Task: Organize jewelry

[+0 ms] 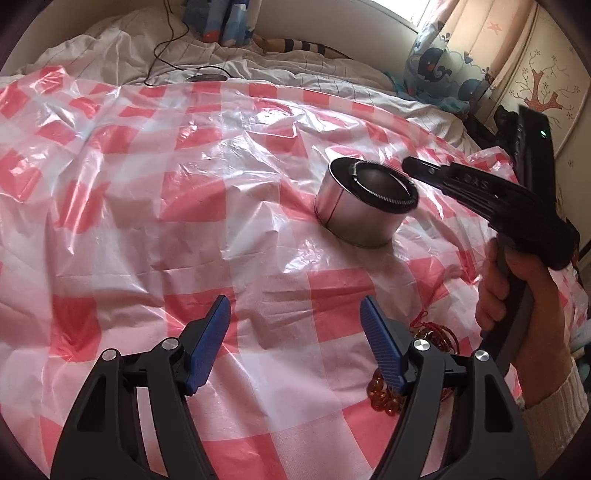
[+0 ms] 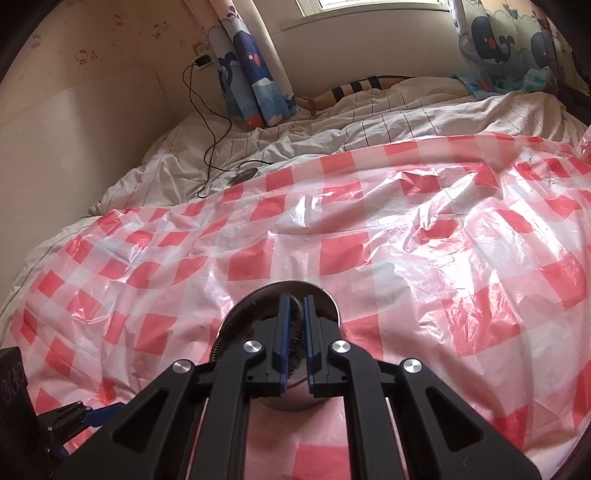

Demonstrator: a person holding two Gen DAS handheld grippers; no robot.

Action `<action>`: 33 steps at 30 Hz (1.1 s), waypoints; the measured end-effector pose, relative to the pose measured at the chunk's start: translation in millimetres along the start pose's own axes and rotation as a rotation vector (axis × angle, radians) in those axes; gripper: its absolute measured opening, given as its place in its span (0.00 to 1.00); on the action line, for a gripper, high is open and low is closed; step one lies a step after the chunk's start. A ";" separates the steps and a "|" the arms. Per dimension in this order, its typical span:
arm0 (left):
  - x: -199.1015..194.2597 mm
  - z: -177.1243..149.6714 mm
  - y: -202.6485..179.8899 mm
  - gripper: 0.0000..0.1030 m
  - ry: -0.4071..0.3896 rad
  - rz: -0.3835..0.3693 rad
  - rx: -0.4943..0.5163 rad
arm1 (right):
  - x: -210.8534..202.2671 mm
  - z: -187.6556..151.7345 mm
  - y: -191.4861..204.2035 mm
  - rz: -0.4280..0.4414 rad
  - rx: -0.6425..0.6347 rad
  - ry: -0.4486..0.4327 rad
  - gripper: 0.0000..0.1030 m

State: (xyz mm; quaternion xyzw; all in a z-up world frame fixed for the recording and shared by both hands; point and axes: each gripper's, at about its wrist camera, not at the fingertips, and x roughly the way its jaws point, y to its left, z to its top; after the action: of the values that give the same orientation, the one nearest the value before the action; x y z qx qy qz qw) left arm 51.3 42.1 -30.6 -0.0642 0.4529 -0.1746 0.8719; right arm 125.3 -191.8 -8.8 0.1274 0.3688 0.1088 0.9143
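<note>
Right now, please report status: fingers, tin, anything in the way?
Left gripper open, empty. Right gripper shut on metal tin rim. Beaded jewelry on checkered sheet, beside left fingers. Nothing blocking.

Bed [image 2: 406, 122] fills most of both views, dressed in white bedding with thin dark stripes, rumpled. Over it lies a glossy plastic sheet [image 2: 369, 229] in red-and-white check, wrinkled, catching glare. Padded cream headboard [image 2: 92, 122] at left of the right wrist view. Wall [image 2: 92, 44] above it is beige with small cartoon prints. Black cable [image 2: 207, 122] runs from a wall plug down onto the bedding to a dark round item. Window [image 2: 369, 5] at top, bright daylight entering. Curtains [image 2: 251, 74] with blue whale pattern hang either side. In the left wrist view, cream cabinet [image 1: 543, 92] with a red tree motif stands at right.
</note>
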 end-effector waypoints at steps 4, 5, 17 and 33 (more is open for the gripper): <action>2.1 -3.3 -17.3 0.67 0.014 -0.059 0.069 | -6.3 0.1 -9.2 -0.037 0.011 -0.010 0.29; 2.8 -4.5 -21.0 0.67 0.024 -0.084 0.084 | -16.4 -2.0 -9.9 -0.038 0.003 -0.018 0.29; 9.8 -48.7 -70.7 0.67 0.075 -0.211 0.197 | -120.6 -87.6 -38.0 -0.024 0.032 0.040 0.32; 11.9 -52.3 -94.0 0.21 0.027 -0.205 0.271 | -102.8 -86.4 -21.6 0.038 -0.007 0.085 0.32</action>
State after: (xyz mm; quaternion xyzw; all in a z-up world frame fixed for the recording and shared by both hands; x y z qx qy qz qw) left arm -8.0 -47.2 -44.7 0.0105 0.4280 -0.3228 0.8441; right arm -5.5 -229.0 -9.2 0.1263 0.4043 0.1328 0.8961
